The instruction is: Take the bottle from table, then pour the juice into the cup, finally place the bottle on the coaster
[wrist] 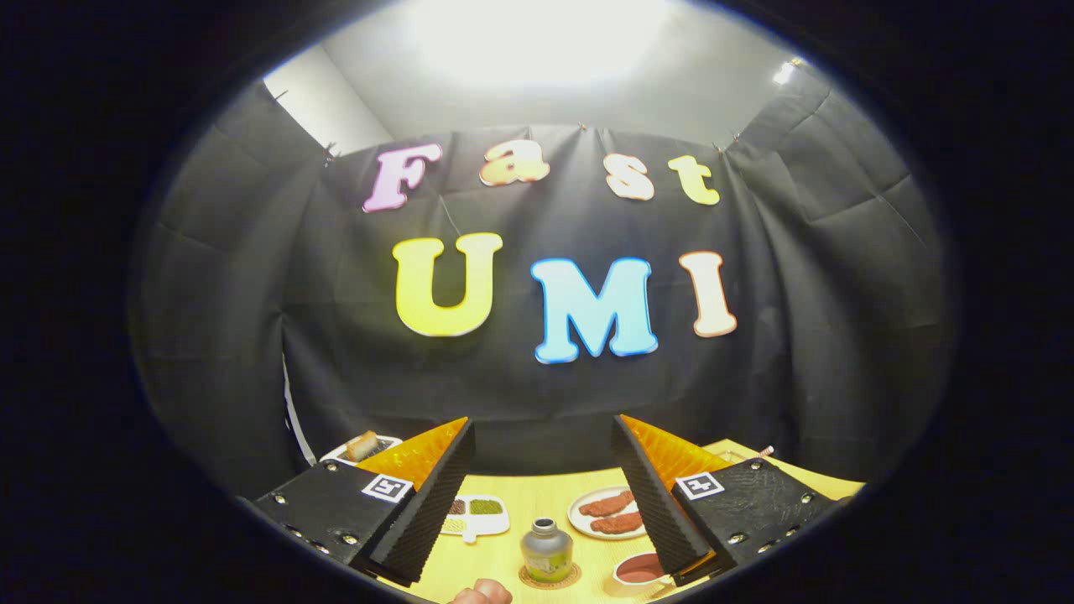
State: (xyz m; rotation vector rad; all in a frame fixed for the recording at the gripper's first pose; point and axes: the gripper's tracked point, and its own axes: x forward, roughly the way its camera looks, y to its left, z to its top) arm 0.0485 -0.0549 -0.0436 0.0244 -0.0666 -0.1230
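A small green bottle (546, 550) with a grey neck stands upright on a round woven coaster (550, 578) on the yellow table (537, 491). It sits below and between my two fingers, apart from both. My gripper (541, 491) is open, with nothing between the ridged black pads (432, 495). A cup (640, 570) holding red juice stands just right of the coaster, partly behind the right finger (654, 495).
Beyond the bottle, a white plate (608, 513) carries two reddish-brown pieces. A white divided dish (475, 513) with green and brown fillings lies to the left. A white tray with a toast-like piece (362, 446) sits at the far left. A hand (482, 592) shows near the table's front edge.
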